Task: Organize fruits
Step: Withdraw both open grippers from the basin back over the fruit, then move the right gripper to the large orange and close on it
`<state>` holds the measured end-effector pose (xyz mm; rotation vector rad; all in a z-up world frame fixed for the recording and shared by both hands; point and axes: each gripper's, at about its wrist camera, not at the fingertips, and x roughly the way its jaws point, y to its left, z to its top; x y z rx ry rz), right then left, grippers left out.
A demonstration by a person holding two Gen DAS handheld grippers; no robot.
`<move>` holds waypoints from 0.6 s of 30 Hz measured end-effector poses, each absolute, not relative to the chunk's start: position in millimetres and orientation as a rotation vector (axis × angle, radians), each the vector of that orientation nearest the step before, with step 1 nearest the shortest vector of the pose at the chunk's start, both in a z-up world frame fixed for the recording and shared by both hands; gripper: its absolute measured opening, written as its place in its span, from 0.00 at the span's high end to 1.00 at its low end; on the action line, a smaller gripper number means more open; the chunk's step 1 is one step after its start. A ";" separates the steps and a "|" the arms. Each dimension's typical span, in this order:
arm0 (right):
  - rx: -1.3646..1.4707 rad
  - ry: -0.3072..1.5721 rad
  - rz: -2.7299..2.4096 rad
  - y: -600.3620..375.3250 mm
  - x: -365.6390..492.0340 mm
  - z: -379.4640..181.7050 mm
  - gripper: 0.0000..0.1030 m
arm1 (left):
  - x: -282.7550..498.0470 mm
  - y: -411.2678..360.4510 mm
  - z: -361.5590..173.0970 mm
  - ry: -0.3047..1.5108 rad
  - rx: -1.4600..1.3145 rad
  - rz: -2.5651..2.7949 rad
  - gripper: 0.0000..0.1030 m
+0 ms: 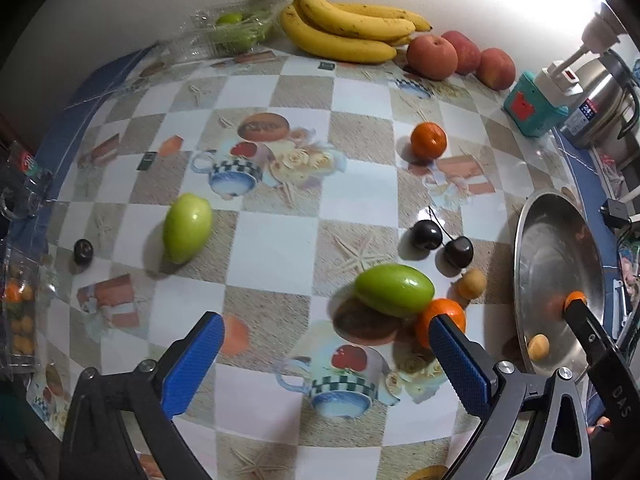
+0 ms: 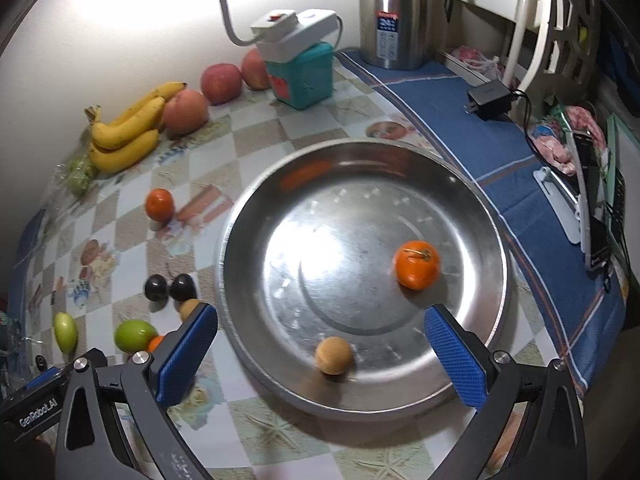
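Checkered oilcloth table carries everything. Round stainless steel pan sits at its right side and holds two fruits already: one orange tangerine with a stem right of centre, and one small tan round fruit near the front rim. Bunch of yellow bananas and three red apples lie along the back wall, not in the pan.

Loose fruit, all left of the pan: near green oval fruit, long axis roughly across the left wrist view, resting against a second orange tangerine. A second green oval fruit lies farther left, long axis running away from the camera. Third tangerine is farther back. Two dark cherries and another small tan fruit sit between the green one and the pan; a lone dark cherry is far left.

Key relation: near green fruit is just ahead and right of centre of the left gripper, whose right pad overlaps the tangerine in view. Left is clearly the nearer one. Probably the next pick; jaws would need to shift right.

Left gripper: jaws wide apart, nothing held, low over the table, pointing forward.
Right gripper: jaws wide apart, nothing held, hovering over the pan's near rim, tilted down.
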<state>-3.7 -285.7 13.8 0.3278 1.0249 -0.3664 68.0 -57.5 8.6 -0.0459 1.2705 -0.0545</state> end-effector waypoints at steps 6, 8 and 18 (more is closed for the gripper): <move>0.351 1.001 -0.250 -264.8 0.7 16.4 0.00 | 74.1 -31.0 18.3 1.227 -0.031 0.010 0.00; 0.351 1.005 -0.215 -255.2 3.3 16.4 0.00 | 75.6 -19.5 20.6 1.219 -0.043 0.029 0.00; 0.328 1.046 -0.076 -205.1 15.3 11.6 0.00 | 81.1 32.2 19.2 1.221 -0.150 0.118 0.00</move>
